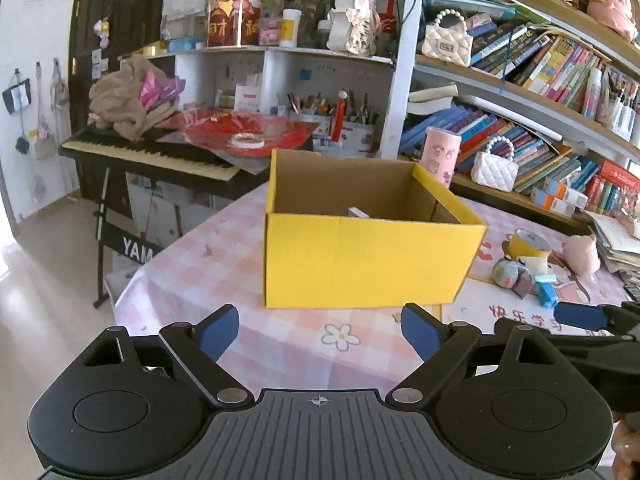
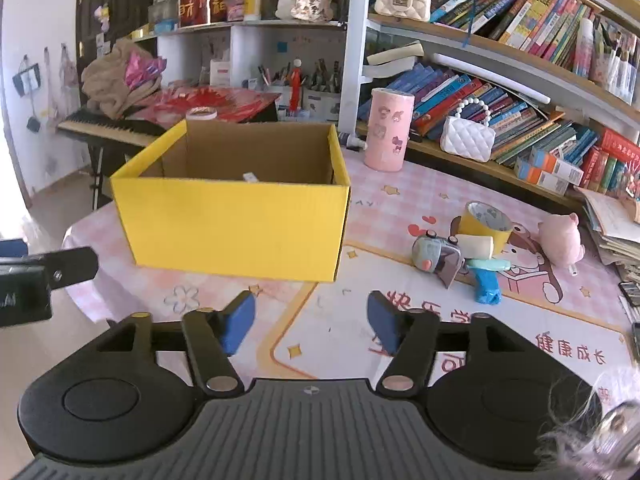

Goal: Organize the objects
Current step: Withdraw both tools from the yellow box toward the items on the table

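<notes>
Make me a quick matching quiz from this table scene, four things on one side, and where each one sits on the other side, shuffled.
Things:
1. yellow box
2. pink cylinder
3. pink plush pig
4. yellow tape roll

Places:
A. far right of the table, beside stacked papers
B. back of the table, by the bookshelf
C. left part of the table, open top
D. between box and pig, behind the grey toy

Pairs: 1-C, 2-B, 3-A, 4-D

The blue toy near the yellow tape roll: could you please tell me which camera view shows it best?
The right wrist view shows the blue toy best: it lies whole and unobstructed on the tablecloth, in front of the yellow tape roll. In the left wrist view the blue toy sits near the right edge, smaller and distorted.
</notes>
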{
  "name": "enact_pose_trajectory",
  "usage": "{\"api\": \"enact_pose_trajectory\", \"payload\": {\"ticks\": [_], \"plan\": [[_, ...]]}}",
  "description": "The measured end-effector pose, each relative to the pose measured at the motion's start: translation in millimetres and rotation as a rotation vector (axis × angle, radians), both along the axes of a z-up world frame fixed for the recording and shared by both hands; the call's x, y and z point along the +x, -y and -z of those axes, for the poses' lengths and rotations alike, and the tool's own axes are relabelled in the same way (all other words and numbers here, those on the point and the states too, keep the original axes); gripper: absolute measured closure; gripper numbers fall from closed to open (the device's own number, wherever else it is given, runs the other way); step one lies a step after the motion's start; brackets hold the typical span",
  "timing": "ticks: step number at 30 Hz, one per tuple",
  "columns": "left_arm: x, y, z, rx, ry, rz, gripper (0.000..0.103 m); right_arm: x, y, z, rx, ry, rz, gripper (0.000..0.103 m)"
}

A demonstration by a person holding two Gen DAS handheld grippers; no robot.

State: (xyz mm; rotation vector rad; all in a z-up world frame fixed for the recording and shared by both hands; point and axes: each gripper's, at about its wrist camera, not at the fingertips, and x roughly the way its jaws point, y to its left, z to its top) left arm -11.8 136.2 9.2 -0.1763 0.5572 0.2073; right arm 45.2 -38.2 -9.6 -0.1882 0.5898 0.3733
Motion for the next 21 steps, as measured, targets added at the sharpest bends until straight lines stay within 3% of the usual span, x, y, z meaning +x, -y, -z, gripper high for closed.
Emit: {"api": "enact_pose_trajectory", "payload": {"ticks": [2, 8, 21], "plan": [[-2, 3, 2, 0.004, -0.011, 0.011, 0.011, -6, 2, 1, -0.009, 0.002, 0.006, 0.025], [-4, 19, 8, 0.030, -0.057, 0.059, 0.007, -18, 19, 6, -0.018, -0.005, 0.070, 0.010], [-5, 58, 20, 0.058, -0.108, 0.204, 0.003, -42, 63, 19, -0.032, -0.047, 0.238, 0.003]]}}
